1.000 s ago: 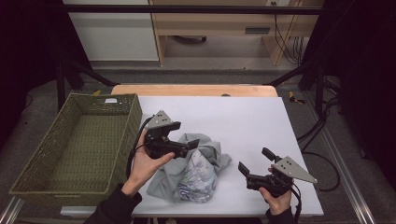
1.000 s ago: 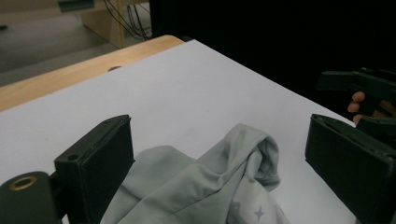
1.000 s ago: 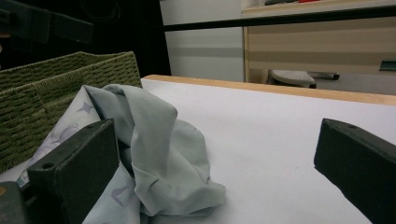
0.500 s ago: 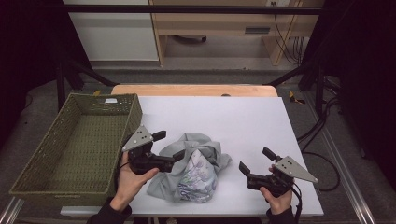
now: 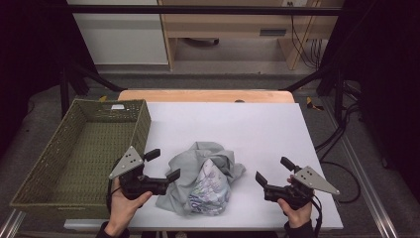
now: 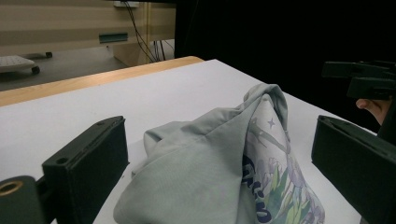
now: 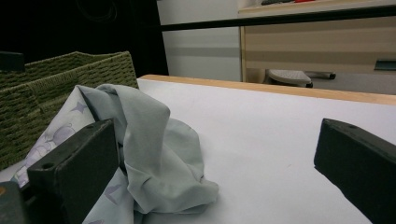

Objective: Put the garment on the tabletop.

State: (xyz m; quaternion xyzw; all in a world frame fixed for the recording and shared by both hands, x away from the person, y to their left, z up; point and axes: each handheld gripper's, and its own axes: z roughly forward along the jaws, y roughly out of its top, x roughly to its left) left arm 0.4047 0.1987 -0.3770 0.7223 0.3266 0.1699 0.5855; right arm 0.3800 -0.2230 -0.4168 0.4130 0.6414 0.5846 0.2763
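Grey-green cloth garment (image 5: 204,179), crumpled w/ a floral print panel, lies on the white worktop (image 5: 257,129) betw. the two claws in the high view. Left claw (image 5: 162,164) sits just beside the garment's left edge, jaws spread wide, nothing held; green woven basket (image 5: 79,148) is right behind it on its outer side. Right claw (image 5: 274,171) is near the garment's right side but apart from it, jaws also wide, empty.

Left gripper view: garment (image 6: 219,172) heaped directly ahead betw. the two black jaws, print side toward the right jaw; right claw (image 6: 359,79) farther off beyond it.

Right gripper view: garment (image 7: 149,144) ahead, by the left jaw; basket (image 7: 56,79) behind it.
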